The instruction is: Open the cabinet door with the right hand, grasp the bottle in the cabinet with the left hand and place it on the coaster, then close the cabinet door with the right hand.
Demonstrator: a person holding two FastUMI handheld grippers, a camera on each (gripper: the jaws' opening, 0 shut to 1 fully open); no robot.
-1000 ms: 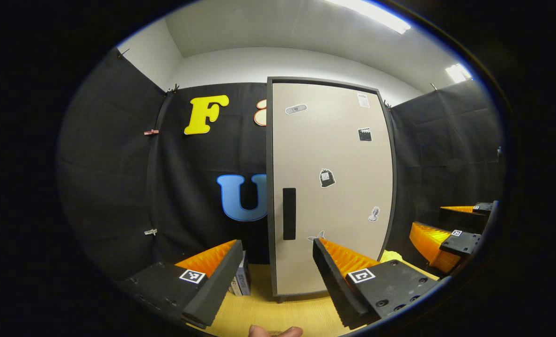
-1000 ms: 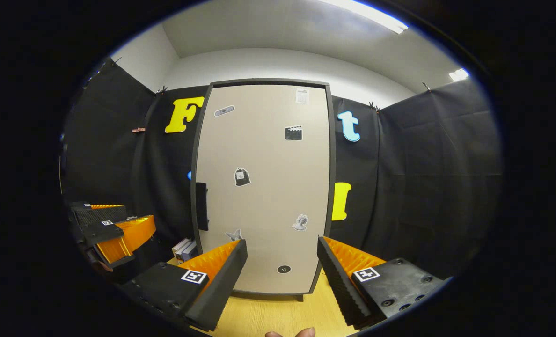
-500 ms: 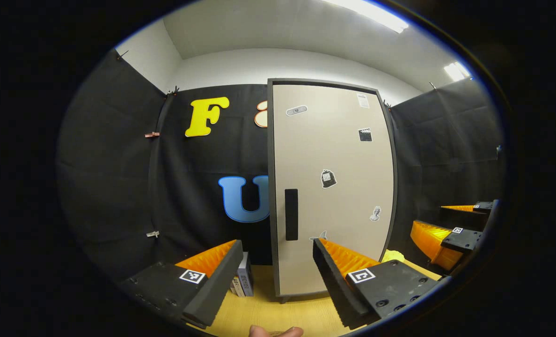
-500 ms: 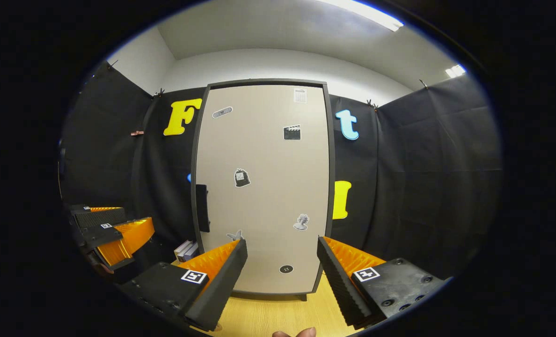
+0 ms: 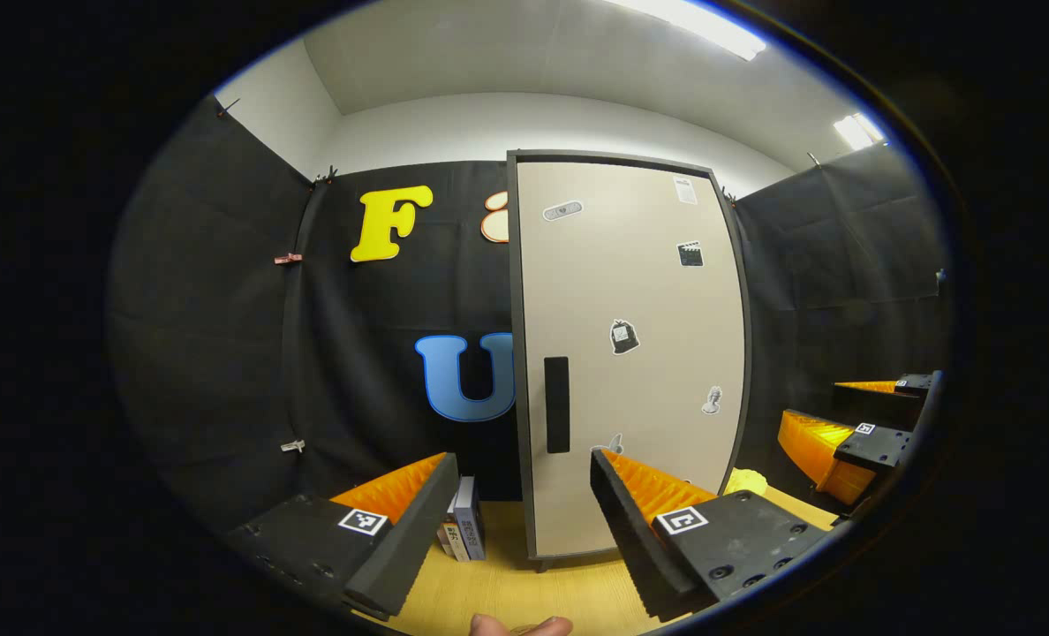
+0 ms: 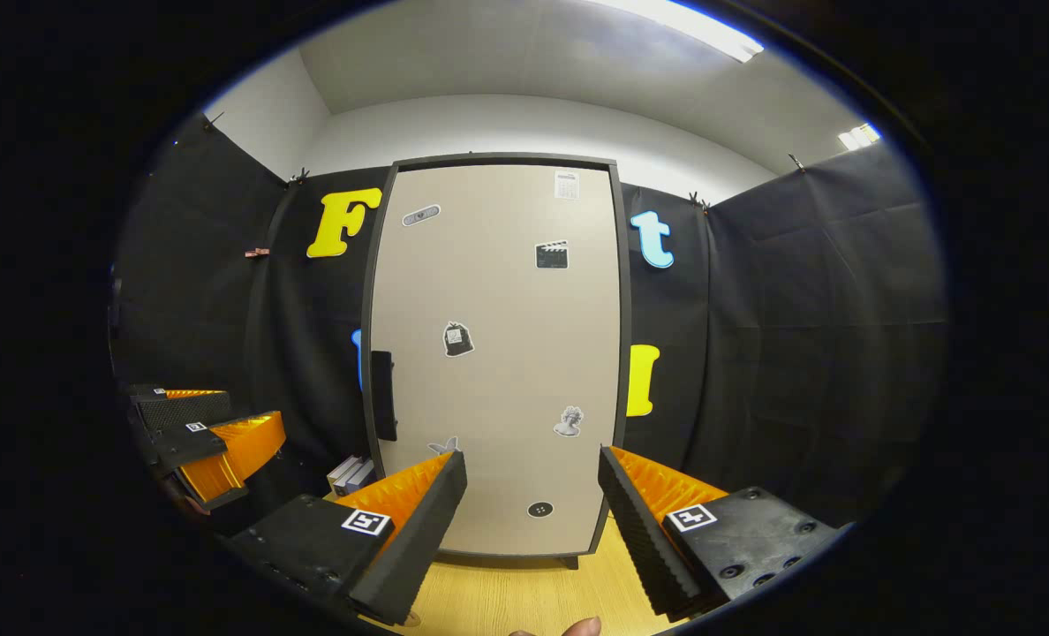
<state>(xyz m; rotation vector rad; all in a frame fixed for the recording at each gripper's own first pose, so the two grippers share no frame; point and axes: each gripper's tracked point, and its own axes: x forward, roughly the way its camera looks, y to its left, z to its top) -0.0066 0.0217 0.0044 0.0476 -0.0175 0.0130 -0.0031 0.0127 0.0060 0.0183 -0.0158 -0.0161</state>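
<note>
A tall beige cabinet (image 5: 630, 353) with a dark frame stands on the wooden table, its door (image 6: 498, 353) closed and dotted with stickers. A black vertical handle (image 5: 557, 405) sits at the door's left edge (image 6: 383, 395). The closed door hides whatever is inside. My left gripper (image 5: 520, 517) is open, a short way in front of the cabinet, near the handle side. My right gripper (image 6: 533, 521) is open too, facing the door's middle; it also appears at the right of the left gripper view (image 5: 842, 442). A yellow coaster (image 5: 743, 482) lies right of the cabinet's foot.
A few books (image 5: 463, 530) stand on the table left of the cabinet (image 6: 352, 473). The wooden table (image 6: 524, 601) stretches in front. Black cloth walls close the booth on three sides. A fingertip (image 5: 520, 625) shows at the bottom edge.
Both grippers have drifted slightly; the cabinet sits a little further right in the left gripper view. The door stays closed and both grippers stay open.
</note>
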